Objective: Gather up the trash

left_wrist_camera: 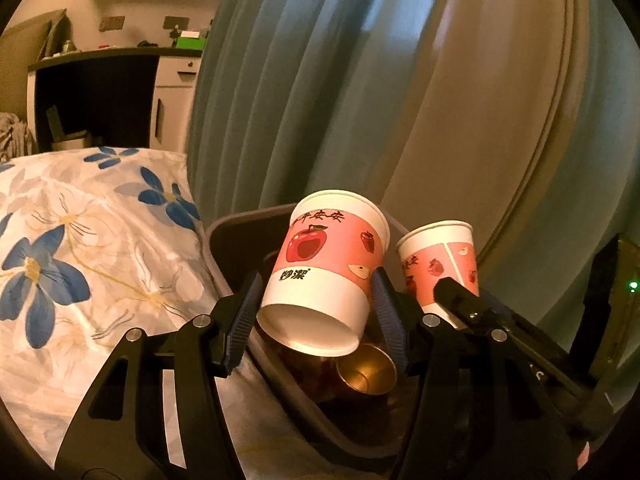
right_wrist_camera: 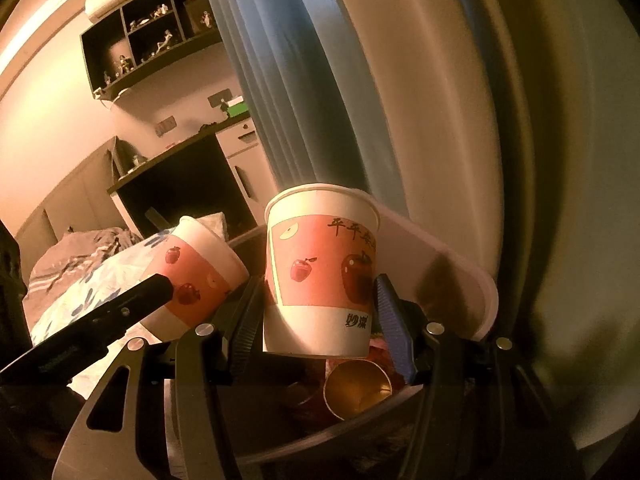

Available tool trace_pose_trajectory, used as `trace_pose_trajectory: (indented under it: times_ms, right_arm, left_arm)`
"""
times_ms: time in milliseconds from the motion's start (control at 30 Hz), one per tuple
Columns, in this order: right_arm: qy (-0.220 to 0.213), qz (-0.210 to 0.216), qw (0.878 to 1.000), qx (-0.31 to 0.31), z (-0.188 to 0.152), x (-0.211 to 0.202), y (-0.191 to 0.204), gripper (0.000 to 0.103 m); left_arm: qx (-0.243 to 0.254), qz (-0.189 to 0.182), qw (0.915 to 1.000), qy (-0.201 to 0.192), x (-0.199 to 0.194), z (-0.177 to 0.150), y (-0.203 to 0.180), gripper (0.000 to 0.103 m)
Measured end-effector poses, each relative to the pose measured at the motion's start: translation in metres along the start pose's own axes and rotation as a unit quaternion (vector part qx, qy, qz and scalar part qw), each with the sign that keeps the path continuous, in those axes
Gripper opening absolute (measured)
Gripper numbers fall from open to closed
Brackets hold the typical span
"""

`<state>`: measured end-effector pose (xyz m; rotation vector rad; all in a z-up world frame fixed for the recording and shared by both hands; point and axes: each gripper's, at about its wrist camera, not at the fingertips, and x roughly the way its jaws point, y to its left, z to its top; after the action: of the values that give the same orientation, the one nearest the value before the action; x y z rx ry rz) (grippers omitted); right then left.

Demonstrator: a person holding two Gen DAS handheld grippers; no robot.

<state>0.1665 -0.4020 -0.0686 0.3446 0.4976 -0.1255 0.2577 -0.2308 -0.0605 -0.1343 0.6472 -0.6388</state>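
Note:
My left gripper (left_wrist_camera: 317, 280) is shut on a paper cup (left_wrist_camera: 324, 264) with a pink band of red apples, tilted with its base toward me. The cup hangs just over the open dark trash bin (left_wrist_camera: 224, 228). Beside it on the right is a second apple cup (left_wrist_camera: 438, 256), held by the right gripper, one finger (left_wrist_camera: 452, 292) showing. In the right wrist view my right gripper (right_wrist_camera: 319, 282) is shut on that nearly upright cup (right_wrist_camera: 320, 272) above the bin (right_wrist_camera: 360, 442). The left cup (right_wrist_camera: 196, 276) leans at its left. A gold cup (right_wrist_camera: 356, 388) lies inside the bin.
A bed with a blue-flowered quilt (left_wrist_camera: 80, 240) presses against the bin's left side. Blue and beige curtains (left_wrist_camera: 360, 80) hang close behind. The bin's pale lid (right_wrist_camera: 448, 268) stands open at the right. A dark desk with white drawers (left_wrist_camera: 120, 92) is at the back left.

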Motion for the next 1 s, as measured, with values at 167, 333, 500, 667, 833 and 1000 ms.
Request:
trace_pose_trajectory:
  times_ms: [167, 333, 500, 667, 833, 1000]
  right_arm:
    - [0.005, -0.003, 1.000, 0.000, -0.001, 0.003, -0.001, 0.056]
    - [0.005, -0.005, 1.000, 0.000, 0.001, 0.005, 0.000, 0.062]
    - [-0.016, -0.007, 1.000, -0.011, 0.002, -0.007, 0.003, 0.073]
    - [-0.041, -0.015, 0.998, -0.036, -0.001, -0.026, 0.017, 0.088]
    - [-0.052, -0.024, 0.996, -0.061, -0.008, -0.040, 0.039, 0.097]
    - [-0.059, -0.024, 0.994, -0.088, -0.015, -0.054, 0.065, 0.097]
  left_arm:
    - [-0.007, -0.003, 1.0000, 0.002, 0.003, -0.002, 0.004, 0.056]
    - [-0.003, 0.001, 1.0000, -0.002, -0.002, -0.003, 0.006, 0.065]
    - [0.000, 0.036, 0.9991, -0.022, -0.022, -0.005, 0.013, 0.086]
    - [0.013, 0.107, 0.9932, -0.042, -0.056, -0.014, 0.022, 0.097]
    - [0.020, 0.168, 0.9844, -0.049, -0.092, -0.028, 0.032, 0.097]
    - [0.011, 0.206, 0.9761, -0.068, -0.132, -0.038, 0.043, 0.097]
